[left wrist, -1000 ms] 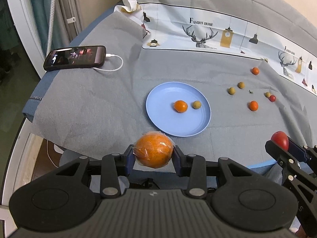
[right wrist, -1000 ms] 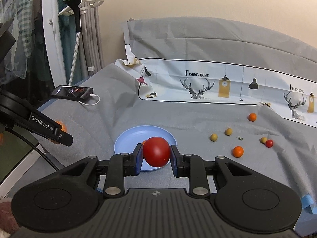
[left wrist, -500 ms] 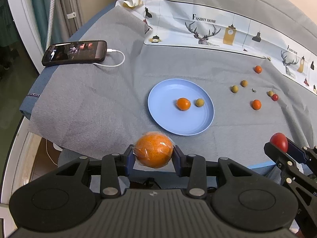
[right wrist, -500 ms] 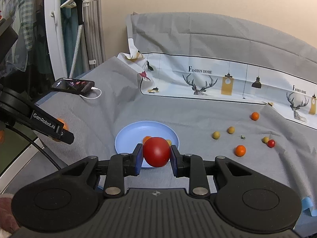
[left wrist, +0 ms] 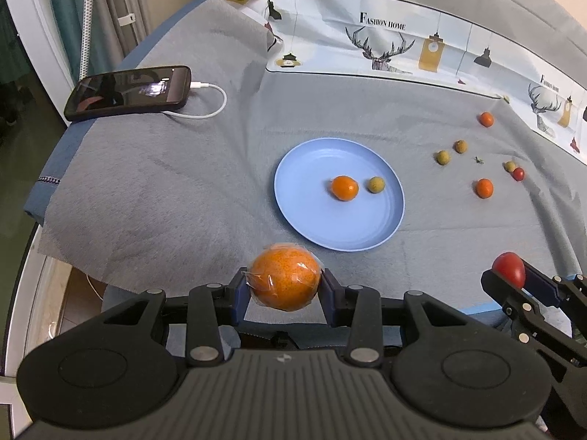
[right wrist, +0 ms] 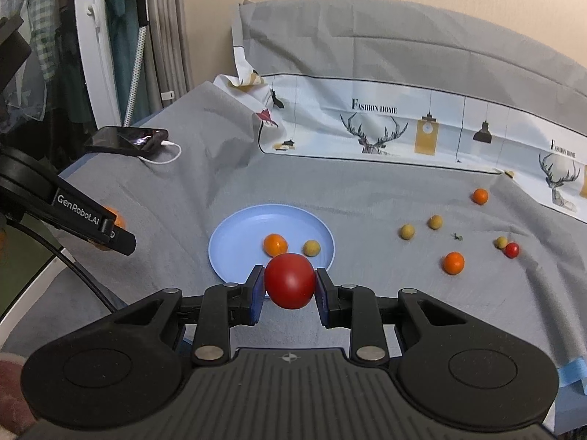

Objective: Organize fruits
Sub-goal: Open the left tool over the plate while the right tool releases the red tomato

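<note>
My left gripper [left wrist: 285,288] is shut on a plastic-wrapped orange [left wrist: 284,278], held above the near table edge, just short of the blue plate [left wrist: 304,201]. The plate holds a small orange fruit [left wrist: 344,187] and a small yellow-green fruit [left wrist: 375,184]. My right gripper [right wrist: 290,291] is shut on a red tomato [right wrist: 290,280], over the plate's [right wrist: 234,242] near rim. It shows at the right of the left wrist view [left wrist: 508,267]. Several small orange, yellow-green and red fruits [left wrist: 483,187] lie loose on the grey cloth right of the plate.
A black phone [left wrist: 128,92] with a white cable [left wrist: 205,104] lies at the far left of the table. A printed cloth panel [left wrist: 403,47] rises along the back. The table's left edge drops off beside a white frame [right wrist: 95,55] and curtains.
Both grippers have moved forward toward the plate while keeping their fruit. The plate's two fruits now show above the tomato in the right wrist view.
</note>
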